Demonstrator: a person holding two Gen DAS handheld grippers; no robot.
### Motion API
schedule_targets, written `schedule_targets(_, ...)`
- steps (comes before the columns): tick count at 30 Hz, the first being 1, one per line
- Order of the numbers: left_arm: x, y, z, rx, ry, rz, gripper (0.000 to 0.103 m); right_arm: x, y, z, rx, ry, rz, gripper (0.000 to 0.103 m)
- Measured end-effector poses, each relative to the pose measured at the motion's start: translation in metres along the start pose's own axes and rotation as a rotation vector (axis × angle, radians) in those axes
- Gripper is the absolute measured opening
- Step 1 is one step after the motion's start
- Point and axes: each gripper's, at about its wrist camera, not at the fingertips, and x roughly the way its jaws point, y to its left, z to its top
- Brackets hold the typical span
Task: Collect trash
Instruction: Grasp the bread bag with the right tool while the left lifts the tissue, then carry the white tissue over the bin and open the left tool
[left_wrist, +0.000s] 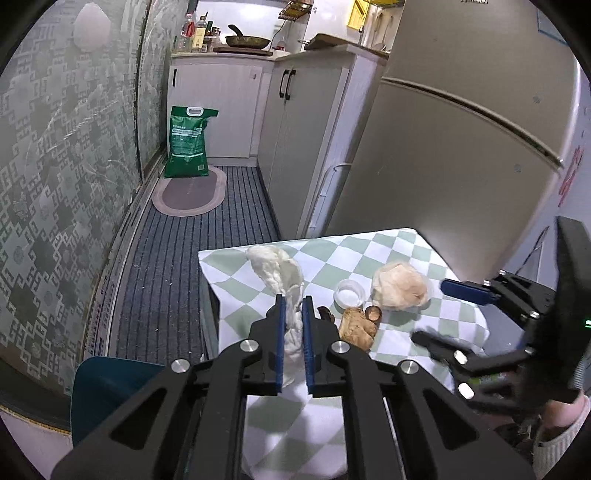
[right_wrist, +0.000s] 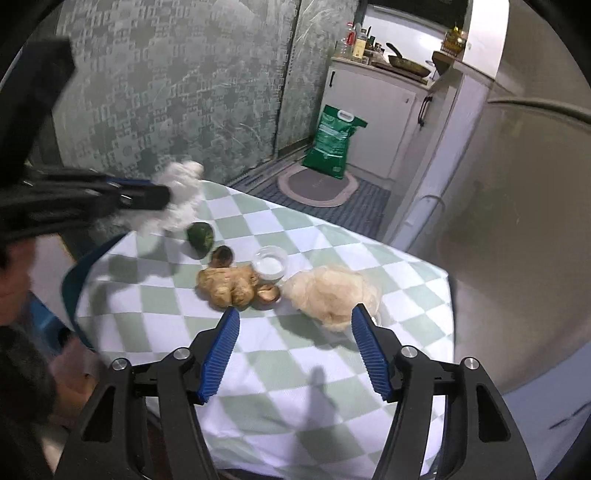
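Observation:
My left gripper (left_wrist: 292, 301) is shut on a crumpled white tissue (left_wrist: 279, 275) and holds it above the left part of the checked tablecloth (left_wrist: 399, 247); the tissue also shows in the right wrist view (right_wrist: 181, 199), lifted off the cloth. My right gripper (right_wrist: 295, 317) is open and empty, hovering just in front of a crumpled beige wad (right_wrist: 328, 291). On the cloth lie a ginger root (right_wrist: 227, 284), two small brown mushroom pieces (right_wrist: 221, 255), a clear plastic cup (right_wrist: 270, 264) and a dark green lump (right_wrist: 200, 234).
A fridge (left_wrist: 461, 147) stands right behind the table. White cabinets (left_wrist: 295, 122), a green rice bag (left_wrist: 186, 142) and an oval mat (left_wrist: 190, 192) lie beyond on the striped floor. A blue chair back (left_wrist: 107, 391) is at the table's left.

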Motion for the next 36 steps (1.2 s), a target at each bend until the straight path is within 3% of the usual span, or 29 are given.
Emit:
schedule_targets(2,-0.005,0.003,-0.002,-0.01,0.0,-0.013,0.01,0.006,0.001,0.002,-0.014,0.013,-0.012,0.052)
schedule_targets(7,-0.017,0.01,-0.008,0.004,-0.004,-0.01,0.01,0.022,0.003,0.007,-0.039,0.034,-0.038,0.051)
schedule_targets(16,-0.033,0.021,-0.018,0.041,-0.007,0.005,0.01,0.042,0.001,0.014,-0.054,0.077,-0.112,0.035)
schedule_targets(18,-0.038,0.025,-0.02,0.042,-0.009,0.005,0.01,0.042,0.004,0.016,-0.066,0.087,-0.118,0.027)
schedule_targets(19,-0.039,0.028,-0.021,0.042,-0.009,0.005,0.01,0.043,0.004,0.017,-0.067,0.092,-0.121,0.013)
schedule_targets(20,-0.042,0.031,-0.023,0.041,-0.009,0.008,0.01,0.043,0.005,0.018,-0.066,0.095,-0.127,0.012)
schedule_targets(24,-0.047,0.047,-0.027,0.028,-0.009,0.021,0.01,0.036,0.004,0.023,-0.053,0.092,-0.133,0.01)
schedule_targets(30,-0.053,0.073,-0.035,0.006,0.0,0.051,0.01,0.005,-0.008,0.037,0.031,0.015,-0.108,0.01)
schedule_targets(36,-0.057,0.096,-0.046,-0.014,0.023,0.082,0.01,-0.021,-0.007,0.055,0.108,-0.072,-0.021,0.01)
